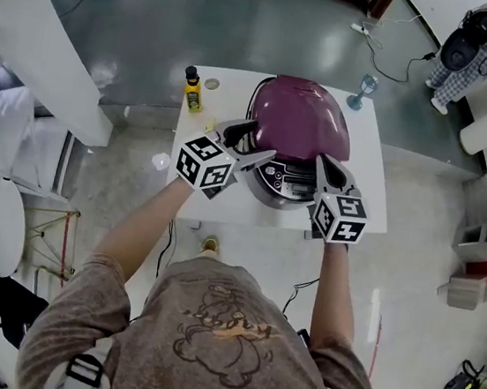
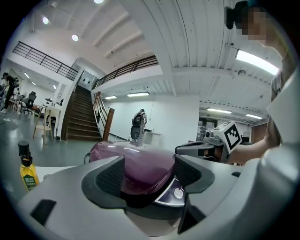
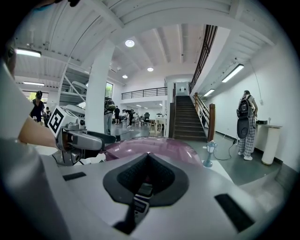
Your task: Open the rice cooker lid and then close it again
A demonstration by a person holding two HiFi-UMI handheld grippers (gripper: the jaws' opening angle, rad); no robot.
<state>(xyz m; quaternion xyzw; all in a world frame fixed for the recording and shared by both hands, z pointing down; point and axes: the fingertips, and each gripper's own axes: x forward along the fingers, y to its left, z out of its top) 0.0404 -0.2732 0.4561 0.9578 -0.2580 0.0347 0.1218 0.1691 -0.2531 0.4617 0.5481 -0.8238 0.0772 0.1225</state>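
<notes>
The rice cooker stands mid-table, its purple lid down and its control panel facing me. My left gripper is open at the cooker's front left. In the left gripper view the lid and the panel button show between the spread jaws of the left gripper. My right gripper hovers at the cooker's front right, holding nothing. Seen from the right gripper view, the right gripper is shut, jaw tips meeting in front of the lid.
The white table also bears a yellow bottle at its back left, a small round disc beside it, and a stemmed glass at the back right. A person stands far off on the floor.
</notes>
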